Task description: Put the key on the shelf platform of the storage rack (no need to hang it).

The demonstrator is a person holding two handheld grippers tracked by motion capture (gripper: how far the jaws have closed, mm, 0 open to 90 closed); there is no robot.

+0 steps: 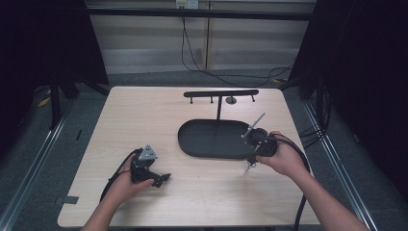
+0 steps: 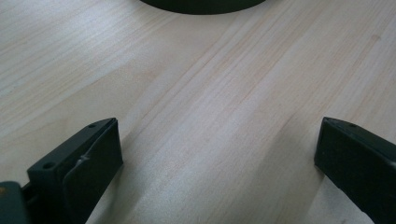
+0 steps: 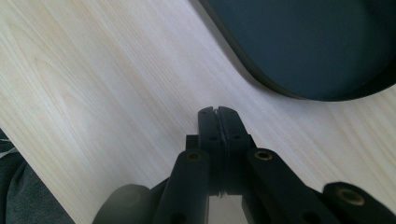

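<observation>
Over the near left of the table (image 1: pixel 144 120), from the high view, saw the left gripper (image 1: pixel 161 179) held low in a hand, well apart from the black oval tray (image 1: pixel 192 144). Saw the right gripper (image 1: pixel 250 161) just beside the tray's near right rim, pointed down, and a T-shaped rack (image 1: pixel 220 93) rising behind the tray. Could not judge either jaw gap from up there.

Along the left gripper (image 2: pixel 219 158), found what the high view hid: jaws spread wide, nothing between them but bare wood, with the tray's edge (image 2: pixel 201 4) far ahead.

Along the right gripper (image 3: pixel 218 114), found the jaws pressed together on nothing, tips hanging over the wood near the tray's rim (image 3: pixel 261 84); could not tell whether they touched the table.

Judged the step as a reach for the tray. Would have done well to open the right jaws before closing in on the rim, to come in level with it, and to bring the left gripper across to steady the far side.
</observation>
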